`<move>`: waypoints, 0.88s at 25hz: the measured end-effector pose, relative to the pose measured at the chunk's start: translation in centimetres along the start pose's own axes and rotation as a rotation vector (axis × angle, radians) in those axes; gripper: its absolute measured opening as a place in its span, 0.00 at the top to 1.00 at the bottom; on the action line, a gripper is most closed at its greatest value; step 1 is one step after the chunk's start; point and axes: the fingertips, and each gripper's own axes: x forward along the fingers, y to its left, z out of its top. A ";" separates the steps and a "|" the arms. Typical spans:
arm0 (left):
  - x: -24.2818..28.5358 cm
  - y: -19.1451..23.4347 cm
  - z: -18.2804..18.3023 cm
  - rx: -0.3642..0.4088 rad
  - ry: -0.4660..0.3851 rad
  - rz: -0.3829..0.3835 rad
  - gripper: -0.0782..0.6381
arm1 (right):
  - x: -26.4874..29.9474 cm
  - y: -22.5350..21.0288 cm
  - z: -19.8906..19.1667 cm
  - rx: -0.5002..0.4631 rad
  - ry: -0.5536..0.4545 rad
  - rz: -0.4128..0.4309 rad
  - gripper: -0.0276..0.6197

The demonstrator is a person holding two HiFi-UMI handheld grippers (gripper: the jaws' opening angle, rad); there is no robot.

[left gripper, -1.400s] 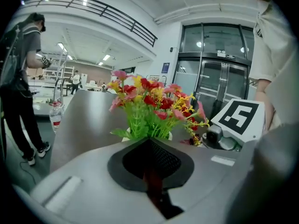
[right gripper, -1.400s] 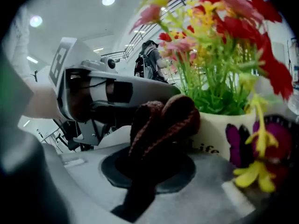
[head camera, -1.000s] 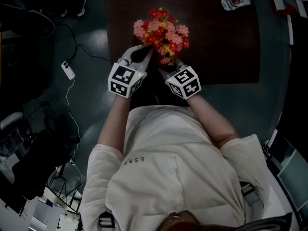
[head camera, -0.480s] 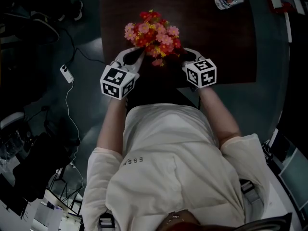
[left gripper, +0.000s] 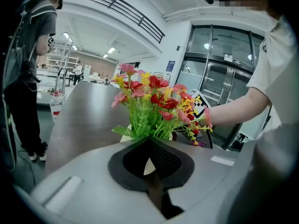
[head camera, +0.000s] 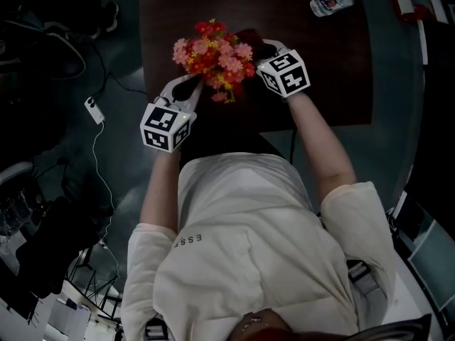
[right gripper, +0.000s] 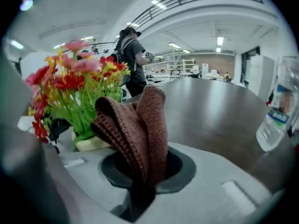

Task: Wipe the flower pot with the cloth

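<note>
A cream flower pot (right gripper: 91, 143) with red, pink and yellow flowers (head camera: 212, 52) stands on the dark wooden table (head camera: 320, 69). My left gripper (head camera: 193, 85) is at the pot's near left side. Its jaws are shut at the rim, and a cream piece of the pot (left gripper: 148, 164) shows between them under the leaves. To the right of the flowers, my right gripper (head camera: 261, 48) is shut on a folded brown cloth (right gripper: 140, 125). The cloth sticks up from the jaws, close beside the pot. I cannot tell whether it touches the pot.
A plastic water bottle (head camera: 333, 0) lies at the table's far right and shows near my right gripper (right gripper: 275, 120). A person (left gripper: 28, 69) stands by the table's far side. A cable with a small device (head camera: 96, 109) lies on the floor to the left.
My right gripper with the cloth has swung from the near front of the flowers round to their right side, further from me. The left gripper has stayed at the pot.
</note>
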 end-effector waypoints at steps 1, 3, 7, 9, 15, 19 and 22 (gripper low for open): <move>0.0 0.1 0.1 -0.002 -0.001 0.006 0.87 | 0.5 0.4 0.0 -0.059 0.016 0.013 0.88; 0.0 0.3 0.2 -0.005 -0.003 0.015 0.87 | 1.1 1.1 -0.2 -0.126 0.040 0.037 0.88; 0.1 0.5 0.3 -0.021 -0.014 0.008 0.88 | 1.1 1.7 -0.8 -0.102 0.042 0.070 0.89; 0.1 0.6 0.2 -0.030 -0.020 0.007 0.88 | 0.7 2.1 -1.5 -0.093 0.053 0.082 0.89; 0.1 0.6 0.1 -0.028 -0.019 -0.020 0.88 | -0.6 3.7 -3.3 -0.076 0.076 0.091 0.89; 0.2 0.5 0.0 -0.018 -0.014 -0.045 0.88 | -1.4 5.1 -4.6 -0.041 0.088 0.053 0.89; 0.2 0.8 0.0 -0.007 -0.006 -0.053 0.88 | -1.7 6.4 -5.0 -0.038 0.111 0.023 0.89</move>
